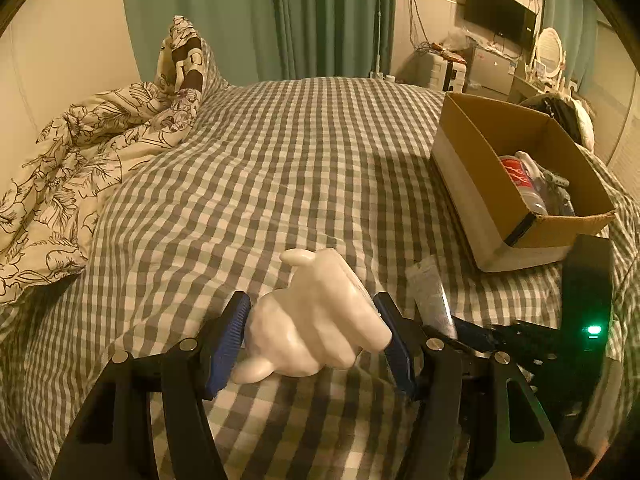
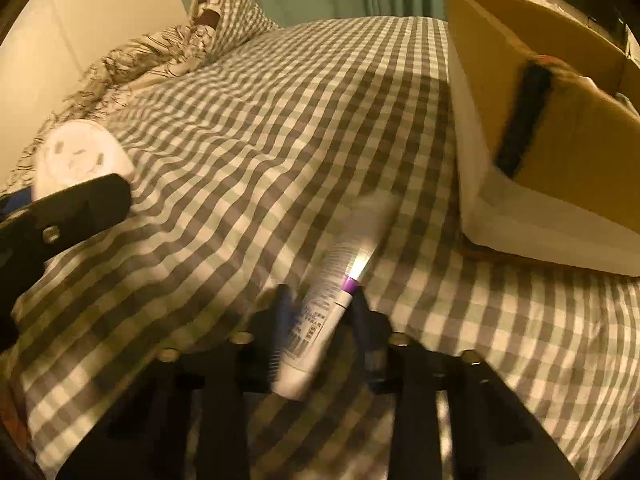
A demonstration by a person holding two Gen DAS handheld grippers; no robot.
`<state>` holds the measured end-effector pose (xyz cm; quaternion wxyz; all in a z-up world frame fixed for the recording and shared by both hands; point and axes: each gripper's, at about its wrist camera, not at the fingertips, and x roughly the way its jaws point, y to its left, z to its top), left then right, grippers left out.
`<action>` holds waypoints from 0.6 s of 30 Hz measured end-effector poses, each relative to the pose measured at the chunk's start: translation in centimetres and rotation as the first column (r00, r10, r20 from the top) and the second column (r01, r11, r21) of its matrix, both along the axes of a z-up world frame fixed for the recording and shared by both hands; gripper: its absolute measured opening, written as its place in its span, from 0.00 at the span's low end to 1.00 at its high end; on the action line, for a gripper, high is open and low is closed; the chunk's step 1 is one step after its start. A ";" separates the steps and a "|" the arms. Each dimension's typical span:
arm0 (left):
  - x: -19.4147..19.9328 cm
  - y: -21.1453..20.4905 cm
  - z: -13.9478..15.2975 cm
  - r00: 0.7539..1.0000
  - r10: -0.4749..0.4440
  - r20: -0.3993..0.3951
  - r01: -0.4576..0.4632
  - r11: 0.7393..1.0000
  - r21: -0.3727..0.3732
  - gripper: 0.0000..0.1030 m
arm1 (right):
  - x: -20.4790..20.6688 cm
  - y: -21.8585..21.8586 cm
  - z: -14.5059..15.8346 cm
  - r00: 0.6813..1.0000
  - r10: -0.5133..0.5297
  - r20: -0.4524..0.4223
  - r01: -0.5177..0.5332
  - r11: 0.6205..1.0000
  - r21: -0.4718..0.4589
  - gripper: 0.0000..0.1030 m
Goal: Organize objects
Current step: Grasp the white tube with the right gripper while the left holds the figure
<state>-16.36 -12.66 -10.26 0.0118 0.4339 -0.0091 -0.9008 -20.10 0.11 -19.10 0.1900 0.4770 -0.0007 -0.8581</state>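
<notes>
Checked bedspread (image 1: 304,168), box (image 1: 476,216) at right. Your left gripper (image 1: 314,334) fingers pinch the white toy (image 1: 316,320) across its body, clear of the bed. Right gripper (image 2: 322,320) fingers apparently clamp the tube (image 2: 316,320) (blurred), angled boxward for dropping.

1. A floral quilt (image 1: 68,168) lies bunched at the left of a grey-and-white checked bedspread (image 1: 280,152).
2. Green curtains (image 1: 256,16) hang behind the bed.
3. A dark television (image 1: 498,14) is mounted on the far wall, above a cluttered desk (image 1: 472,60).
</notes>
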 end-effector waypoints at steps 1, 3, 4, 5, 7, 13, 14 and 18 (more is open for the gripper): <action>0.1 0.1 0.0 1.000 -0.001 -0.001 0.001 1.000 -0.001 0.63 | 0.4 0.6 0.3 1.000 0.000 -0.003 0.000 1.000 -0.002 0.18; 0.5 0.8 0.3 1.000 -0.007 -0.006 0.007 1.000 -0.010 0.63 | 1.3 2.1 1.2 1.000 -0.004 -0.018 0.004 1.000 -0.015 0.18; 0.6 1.1 0.4 1.000 -0.012 -0.009 0.012 1.000 -0.011 0.63 | 1.6 2.9 1.6 1.000 -0.010 -0.023 0.009 1.000 -0.023 0.18; 0.9 1.6 0.6 1.000 -0.020 -0.013 0.020 1.000 -0.011 0.63 | 2.0 3.8 2.2 0.999 -0.015 -0.032 0.014 0.999 -0.033 0.17; 1.5 2.6 1.1 0.999 -0.033 -0.020 0.033 0.999 -0.013 0.63 | 2.8 5.2 3.5 0.998 -0.027 -0.058 0.025 0.999 -0.036 0.17; 3.3 6.7 3.3 0.994 -0.094 -0.052 0.095 0.995 0.018 0.63 | 5.7 9.8 9.0 0.985 -0.057 -0.165 0.048 0.997 -0.055 0.17; 3.5 7.4 3.9 0.993 -0.104 -0.062 0.105 0.994 0.017 0.63 | 5.9 10.0 9.7 0.982 -0.060 -0.181 0.051 0.997 -0.053 0.17; 3.7 11.1 6.9 0.979 -0.166 -0.120 0.169 0.986 0.014 0.63 | 7.4 13.5 14.4 0.958 -0.089 -0.272 0.074 0.995 -0.062 0.17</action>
